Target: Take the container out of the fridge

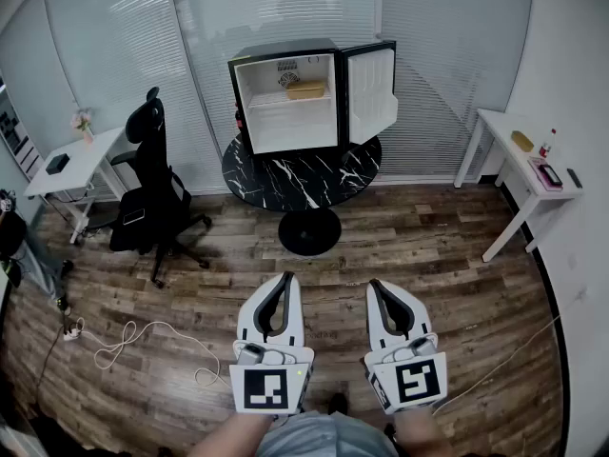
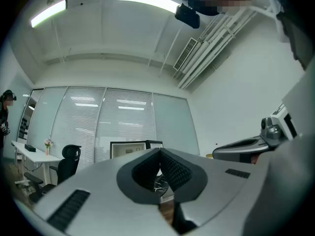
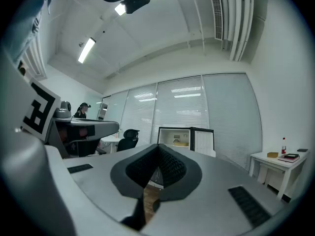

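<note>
A small black fridge [image 1: 285,103] stands on a round black marble table [image 1: 300,174], with its door [image 1: 371,93] swung open to the right. On its upper shelf lies a yellowish container [image 1: 306,89], which the right gripper view also shows as the container [image 3: 181,143], small and far off. Both grippers are held low over the wooden floor, well short of the table. My left gripper [image 1: 285,278] and my right gripper [image 1: 374,287] point toward the fridge. Each has its jaws together with nothing between them, as the left gripper [image 2: 159,151] and right gripper [image 3: 158,149] show close up.
A black office chair [image 1: 152,188] stands left of the table beside a white desk [image 1: 71,160]. Another white desk [image 1: 519,155] with small items lines the right wall. A white cable [image 1: 124,336] lies on the floor at left. A person [image 3: 83,109] stands far off.
</note>
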### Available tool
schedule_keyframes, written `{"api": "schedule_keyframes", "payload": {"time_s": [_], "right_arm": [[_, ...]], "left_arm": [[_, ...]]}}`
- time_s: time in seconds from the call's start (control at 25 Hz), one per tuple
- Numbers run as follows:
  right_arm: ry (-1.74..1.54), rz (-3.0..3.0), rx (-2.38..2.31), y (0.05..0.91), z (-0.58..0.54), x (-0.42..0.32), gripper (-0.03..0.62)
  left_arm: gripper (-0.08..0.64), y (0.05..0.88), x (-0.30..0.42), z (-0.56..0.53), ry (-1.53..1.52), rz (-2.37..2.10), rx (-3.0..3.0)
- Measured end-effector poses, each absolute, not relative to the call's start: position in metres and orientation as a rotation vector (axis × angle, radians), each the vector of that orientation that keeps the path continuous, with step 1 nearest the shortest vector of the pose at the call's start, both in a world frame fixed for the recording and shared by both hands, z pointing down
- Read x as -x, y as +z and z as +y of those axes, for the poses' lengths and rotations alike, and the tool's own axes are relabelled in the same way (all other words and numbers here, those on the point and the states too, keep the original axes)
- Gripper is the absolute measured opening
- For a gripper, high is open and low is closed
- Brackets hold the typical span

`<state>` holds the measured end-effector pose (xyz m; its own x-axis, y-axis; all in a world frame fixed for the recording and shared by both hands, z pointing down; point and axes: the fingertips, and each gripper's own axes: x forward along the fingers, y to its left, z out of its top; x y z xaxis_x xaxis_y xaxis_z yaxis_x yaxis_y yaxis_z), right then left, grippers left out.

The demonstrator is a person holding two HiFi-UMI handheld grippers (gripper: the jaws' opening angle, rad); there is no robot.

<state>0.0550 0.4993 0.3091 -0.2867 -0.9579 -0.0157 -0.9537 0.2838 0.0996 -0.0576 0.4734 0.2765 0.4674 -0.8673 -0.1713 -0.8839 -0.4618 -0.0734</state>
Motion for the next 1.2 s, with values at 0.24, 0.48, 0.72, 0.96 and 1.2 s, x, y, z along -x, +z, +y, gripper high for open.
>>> {"api": "schedule_keyframes", "payload": {"time_s": [0.24, 0.48, 0.72, 0.96, 1.2], "right_arm": [[-0.129, -2.491, -1.847, 0.313, 0.499, -0.068, 0.011], [-0.101, -2.512, -1.825, 0.317, 0.497, -0.09, 0.012], [-0.074, -2.478, -1.838, 0.329, 0.488, -0.113, 0.012], [-0.039, -2.482, -1.802, 0.343, 0.457, -0.109, 0.012], [0.001, -2.475, -1.753, 0.362, 0.4, -0.096, 0.012]], "left_arm": [[0.014, 0.281, 0.043, 0.473, 0.159, 1.542, 2.564], [0.014, 0.282, 0.022, 0.473, 0.154, 1.546, 2.554], [0.014, 0.291, 0.016, 0.471, 0.133, 1.587, 2.545], [0.014, 0.307, 0.029, 0.443, 0.092, 1.655, 2.538], [0.014, 0.326, 0.046, 0.389, 0.096, 1.712, 2.547]]}}
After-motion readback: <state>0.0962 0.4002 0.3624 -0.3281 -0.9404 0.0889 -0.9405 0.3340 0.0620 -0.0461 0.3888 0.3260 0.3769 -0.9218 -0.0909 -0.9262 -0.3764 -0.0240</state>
